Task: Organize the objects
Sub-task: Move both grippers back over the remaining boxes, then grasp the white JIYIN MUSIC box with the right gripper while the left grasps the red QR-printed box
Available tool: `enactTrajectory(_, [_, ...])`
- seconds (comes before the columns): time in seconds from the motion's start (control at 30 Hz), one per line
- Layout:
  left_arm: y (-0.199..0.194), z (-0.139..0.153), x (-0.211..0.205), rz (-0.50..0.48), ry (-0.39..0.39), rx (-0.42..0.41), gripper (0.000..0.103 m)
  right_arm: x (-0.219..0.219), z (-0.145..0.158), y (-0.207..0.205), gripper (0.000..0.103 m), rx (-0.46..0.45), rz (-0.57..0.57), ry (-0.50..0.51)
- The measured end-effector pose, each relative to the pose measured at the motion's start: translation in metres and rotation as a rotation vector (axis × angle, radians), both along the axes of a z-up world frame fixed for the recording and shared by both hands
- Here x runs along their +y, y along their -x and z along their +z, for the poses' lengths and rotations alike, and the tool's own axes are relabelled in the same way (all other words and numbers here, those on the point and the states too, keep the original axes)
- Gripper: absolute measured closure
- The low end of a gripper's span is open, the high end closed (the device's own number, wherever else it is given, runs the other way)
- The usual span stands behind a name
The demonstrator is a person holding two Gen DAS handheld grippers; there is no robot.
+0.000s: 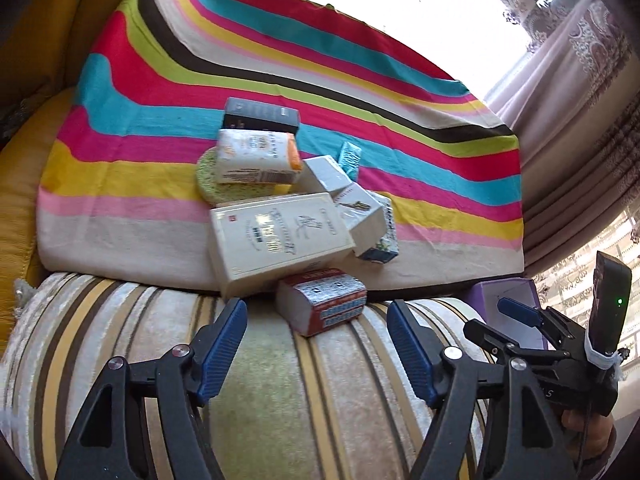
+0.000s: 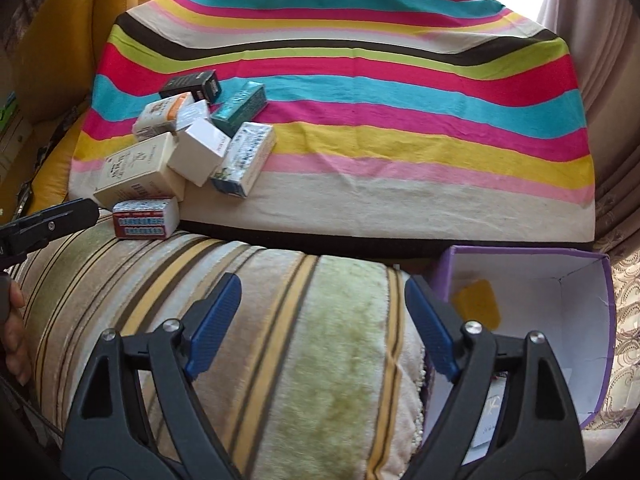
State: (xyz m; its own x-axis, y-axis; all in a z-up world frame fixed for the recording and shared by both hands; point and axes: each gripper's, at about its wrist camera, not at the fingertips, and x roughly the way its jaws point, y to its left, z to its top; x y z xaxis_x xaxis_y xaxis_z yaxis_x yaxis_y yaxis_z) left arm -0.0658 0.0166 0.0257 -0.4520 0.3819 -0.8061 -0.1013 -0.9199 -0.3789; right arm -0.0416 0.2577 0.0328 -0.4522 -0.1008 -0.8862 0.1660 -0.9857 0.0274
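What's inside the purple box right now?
The purple box shows white inner walls, a yellow patch and a white printed item low down; the right gripper hides the rest.

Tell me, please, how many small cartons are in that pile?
8: black carton and teal carton at the back; orange-ended carton, small white carton and white cube carton mid-pile; blue-printed carton right; cream carton front; red-silver carton nearest, by the cushion. More may hide underneath.

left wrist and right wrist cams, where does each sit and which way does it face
Left wrist: on the left gripper, facing the box pile; the right gripper shows at right.
Right wrist: on the right gripper, facing the striped cushion and purple box; a hand at left.
Shared: red-and-silver box, striped cloth.
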Motion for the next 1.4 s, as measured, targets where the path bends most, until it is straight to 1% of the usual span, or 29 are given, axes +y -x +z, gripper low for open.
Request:
enactTrajectory(0.2, [0.001, -0.004, -0.026, 0.067, -0.011, -0.01, 0.025, -0.046, 0.0, 0.008, 0.017, -0.017, 0.106, 0.02])
enactTrajectory(0.4, [0.002, -0.008, -0.038, 0.085, -0.025, -0.021, 0.024, -0.078, -0.005, 0.014, 0.017, -0.035, 0.18, 0.012])
enactTrajectory(0.5, [0.002, -0.01, -0.043, 0.095, -0.031, -0.022, 0.024, -0.079, -0.001, 0.023, 0.017, -0.019, 0.157, 0.011])
enactTrajectory(0.57, [0.002, -0.011, -0.046, 0.101, -0.037, -0.026, 0.024, -0.075, 0.004, 0.032, 0.017, 0.008, 0.127, 0.036])
enactTrajectory(0.63, [0.002, -0.012, -0.048, 0.102, -0.044, -0.03, 0.024, -0.07, 0.007, 0.046, 0.017, 0.013, 0.097, 0.077])
enactTrajectory(0.73, [0.002, -0.012, -0.051, 0.103, -0.044, -0.029, 0.023, -0.06, 0.004, 0.067, 0.017, -0.031, 0.025, 0.218])
enactTrajectory(0.8, [0.004, -0.012, -0.053, 0.107, -0.044, -0.027, 0.023, -0.058, 0.0, 0.079, 0.017, -0.065, -0.018, 0.283])
enactTrajectory(0.9, [0.006, -0.014, -0.055, 0.115, -0.048, -0.031, 0.023, -0.059, -0.007, 0.09, 0.017, -0.099, -0.054, 0.351])
enactTrajectory(0.93, [0.006, -0.014, -0.056, 0.116, -0.05, -0.033, 0.023, -0.06, -0.008, 0.093, 0.017, -0.102, -0.067, 0.361])
enactTrajectory(1.0, [0.008, -0.016, -0.056, 0.112, -0.052, -0.038, 0.023, -0.061, -0.012, 0.099, 0.017, -0.095, -0.082, 0.347])
enactTrajectory(1.1, [0.009, -0.016, -0.056, 0.106, -0.054, -0.039, 0.023, -0.065, -0.019, 0.107, 0.018, -0.114, -0.07, 0.356])
enactTrajectory(1.2, [0.012, -0.014, -0.056, 0.1, -0.052, -0.033, 0.023, -0.064, -0.026, 0.113, 0.022, -0.123, -0.076, 0.35])
enactTrajectory(1.27, [0.016, -0.011, -0.054, 0.085, -0.035, -0.02, 0.023, -0.065, -0.025, 0.115, 0.03, -0.115, -0.062, 0.341])
enactTrajectory(1.3, [0.02, -0.008, -0.053, 0.078, -0.023, -0.009, 0.023, -0.066, -0.025, 0.116, 0.031, -0.114, -0.058, 0.342])
enactTrajectory(1.37, [0.03, -0.002, -0.054, 0.077, 0.001, 0.015, 0.023, -0.067, -0.025, 0.118, 0.047, -0.114, -0.046, 0.334])
enactTrajectory(1.4, [0.036, 0.001, -0.054, 0.077, 0.015, 0.024, 0.023, -0.069, -0.026, 0.118, 0.051, -0.112, -0.03, 0.332])
